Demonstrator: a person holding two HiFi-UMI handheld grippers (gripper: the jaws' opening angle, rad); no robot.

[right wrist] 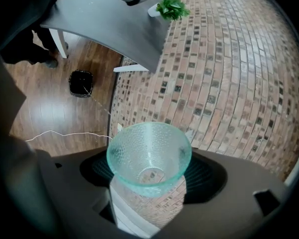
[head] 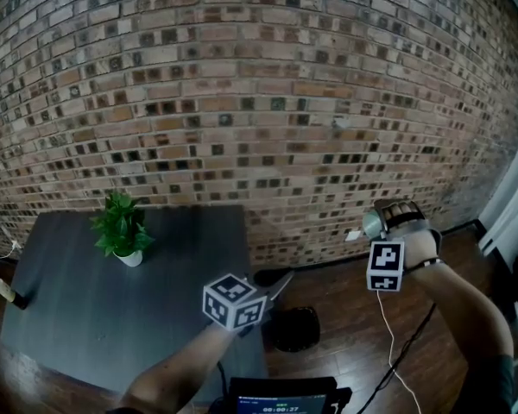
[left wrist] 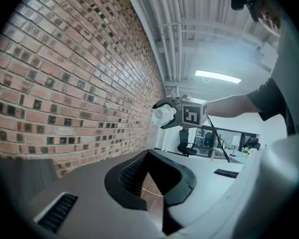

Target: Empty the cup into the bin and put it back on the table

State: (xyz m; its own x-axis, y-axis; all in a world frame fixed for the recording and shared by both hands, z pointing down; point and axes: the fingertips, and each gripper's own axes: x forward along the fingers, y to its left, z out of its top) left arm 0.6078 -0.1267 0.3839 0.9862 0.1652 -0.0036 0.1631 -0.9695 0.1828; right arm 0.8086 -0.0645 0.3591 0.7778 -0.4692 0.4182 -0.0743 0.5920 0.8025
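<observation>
A clear, teal-tinted dimpled cup sits between the jaws of my right gripper, rim toward the camera, and I see nothing inside it. In the head view that right gripper holds the cup up near the brick wall, to the right of the table and above the wooden floor. The small black bin stands on the floor lower left of it, by the table's corner. My left gripper hangs over the bin, jaws together and empty. From the left gripper view the cup shows up high.
The dark grey table fills the left side, with a potted green plant near its back. A brick wall runs close behind. A thin white cable trails over the floor on the right. A screen sits at the bottom edge.
</observation>
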